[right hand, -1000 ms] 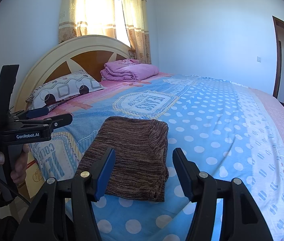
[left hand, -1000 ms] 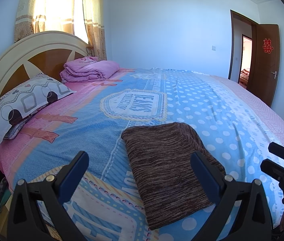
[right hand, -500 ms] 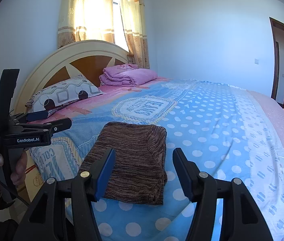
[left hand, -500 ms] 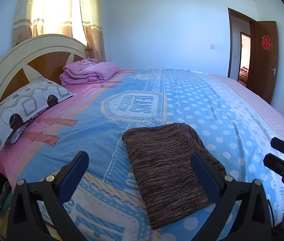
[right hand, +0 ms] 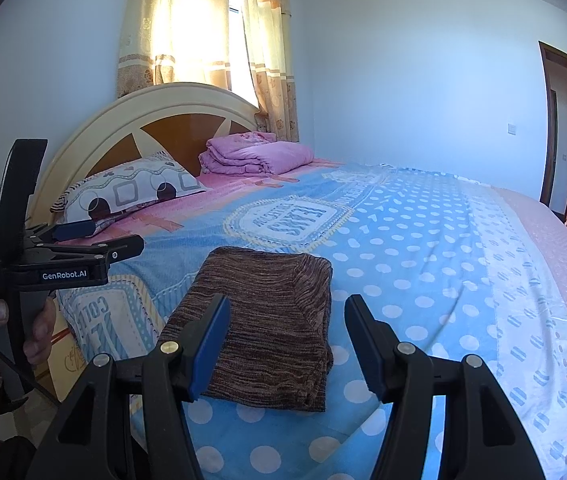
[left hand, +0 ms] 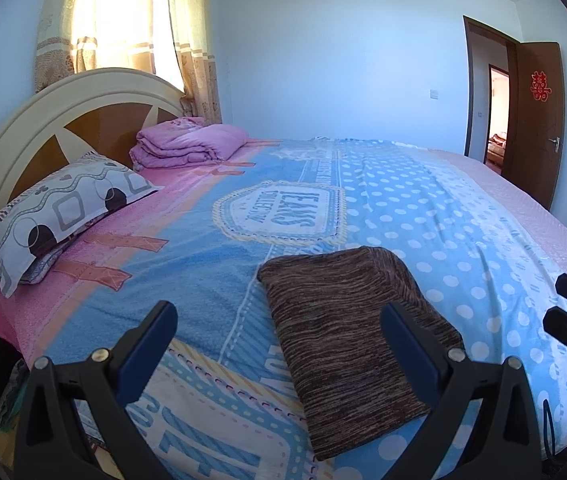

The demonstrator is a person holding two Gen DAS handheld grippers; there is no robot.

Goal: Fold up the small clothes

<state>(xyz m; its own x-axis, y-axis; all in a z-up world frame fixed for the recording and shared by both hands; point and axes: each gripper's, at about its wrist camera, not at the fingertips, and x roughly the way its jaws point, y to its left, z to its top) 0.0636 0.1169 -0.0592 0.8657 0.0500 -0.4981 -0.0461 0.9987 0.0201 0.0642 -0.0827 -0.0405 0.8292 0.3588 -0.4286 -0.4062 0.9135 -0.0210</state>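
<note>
A brown striped knit garment lies folded into a neat rectangle on the blue patterned bedspread, near the bed's front edge. It also shows in the right wrist view. My left gripper is open and empty, held back from the garment above the bed's edge. My right gripper is open and empty, just short of the garment's near end. The left gripper also shows from the side in the right wrist view, and the right gripper shows at the right edge of the left wrist view.
A patterned pillow and a folded pink quilt lie by the cream and brown headboard. A curtained window is behind it. A brown door stands open at the far right.
Both grippers have drawn back and tilted up a little, so the garment sits lower in each view. The garment has not moved.
</note>
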